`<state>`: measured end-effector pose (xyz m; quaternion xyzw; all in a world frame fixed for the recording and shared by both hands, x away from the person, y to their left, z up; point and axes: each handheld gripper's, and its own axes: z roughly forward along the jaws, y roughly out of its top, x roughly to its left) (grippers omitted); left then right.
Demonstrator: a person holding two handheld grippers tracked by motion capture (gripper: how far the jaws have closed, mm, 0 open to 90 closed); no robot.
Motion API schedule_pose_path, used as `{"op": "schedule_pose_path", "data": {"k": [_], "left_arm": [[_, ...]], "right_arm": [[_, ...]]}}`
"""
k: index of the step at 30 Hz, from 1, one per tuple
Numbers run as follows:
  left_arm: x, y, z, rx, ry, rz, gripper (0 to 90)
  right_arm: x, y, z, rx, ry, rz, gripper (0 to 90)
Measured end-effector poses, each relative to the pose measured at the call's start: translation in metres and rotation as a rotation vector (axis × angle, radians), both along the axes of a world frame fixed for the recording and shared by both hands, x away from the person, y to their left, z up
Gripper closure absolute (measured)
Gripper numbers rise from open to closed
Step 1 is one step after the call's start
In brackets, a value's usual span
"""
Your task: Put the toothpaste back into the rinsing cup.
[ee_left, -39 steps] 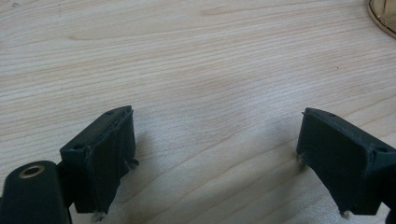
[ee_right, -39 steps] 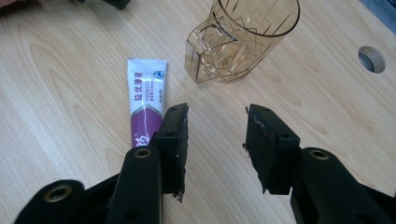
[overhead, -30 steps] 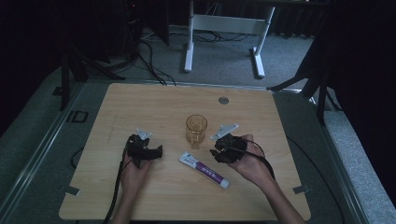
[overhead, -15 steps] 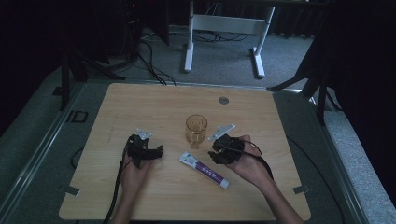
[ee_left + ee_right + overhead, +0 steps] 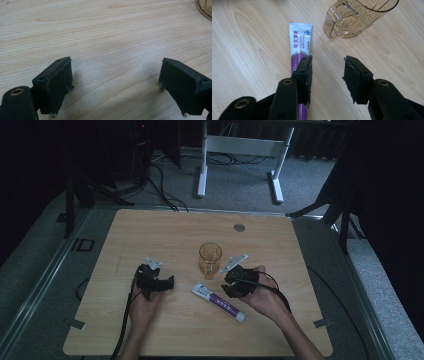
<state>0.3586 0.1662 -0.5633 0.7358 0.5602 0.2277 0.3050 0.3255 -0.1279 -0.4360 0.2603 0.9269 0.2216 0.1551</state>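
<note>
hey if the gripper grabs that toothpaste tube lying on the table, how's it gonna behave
The tube looks like soft plastic, so it would probably dent under the jaws and sag a little at the free end. Its glossy skin may slip. Lying flat with a flattened tail, it likely slides when pushed; it shouldn't roll.

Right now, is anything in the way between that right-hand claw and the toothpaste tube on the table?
Nothing visible stands between them. The right gripper hangs over the wooden table with its jaws apart, and one jaw already overlaps the toothpaste tube in the right gripper view. The amber cup stands beyond, off to one side.
</note>
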Motion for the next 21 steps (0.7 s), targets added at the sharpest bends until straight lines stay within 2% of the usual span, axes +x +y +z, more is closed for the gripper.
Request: {"op": "schedule_pose_path", "data": {"k": [21], "left_arm": [[0.0000, 0.0000, 0.0000, 0.000, 0.000, 0.000, 11.9]], "right_arm": [[-0.0007, 0.0096, -0.0056, -0.029, 0.020, 0.019, 58.4]]}}
